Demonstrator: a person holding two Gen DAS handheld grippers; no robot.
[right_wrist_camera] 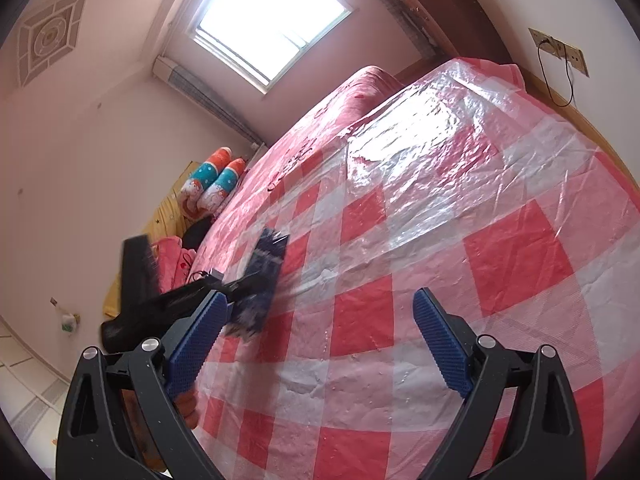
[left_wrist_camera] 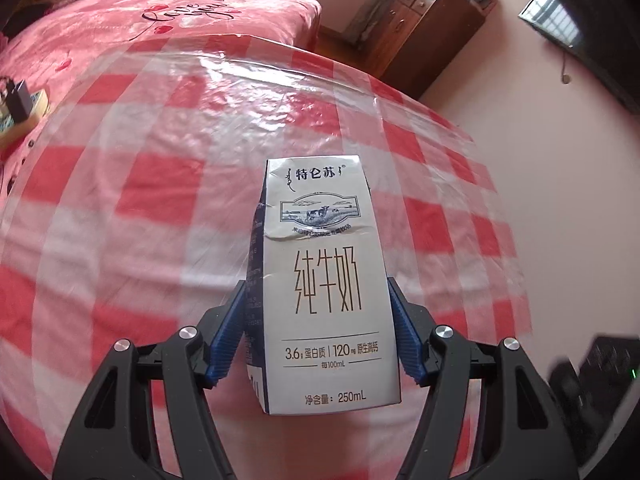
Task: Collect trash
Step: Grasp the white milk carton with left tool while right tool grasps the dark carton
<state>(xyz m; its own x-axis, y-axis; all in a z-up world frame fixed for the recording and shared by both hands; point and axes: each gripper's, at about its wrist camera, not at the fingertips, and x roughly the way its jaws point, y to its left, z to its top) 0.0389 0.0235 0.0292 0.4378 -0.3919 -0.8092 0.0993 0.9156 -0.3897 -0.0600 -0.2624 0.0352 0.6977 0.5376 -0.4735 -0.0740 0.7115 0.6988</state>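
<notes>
- Jaws of our left gripper (left_wrist_camera: pixel 316 320) were clamped on the milk carton (left_wrist_camera: pixel 326 280), carried above the checkered sheet (left_wrist_camera: pixel 160 208); our right gripper (right_wrist_camera: pixel 320 320) stood wide apart, holding nothing.
- We saw the bed (left_wrist_camera: pixel 120 40) beyond, pink-covered.
- We noted the carton's creased front.

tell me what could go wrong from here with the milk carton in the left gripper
1. The left gripper pinches only the lower half of the milk carton; its top sticks out far past the pads, so a quick swing might tilt or slip it.
2. The carton is already creased and dented; more squeeze could crush it and push out leftover milk onto the checked plastic sheet.
</notes>
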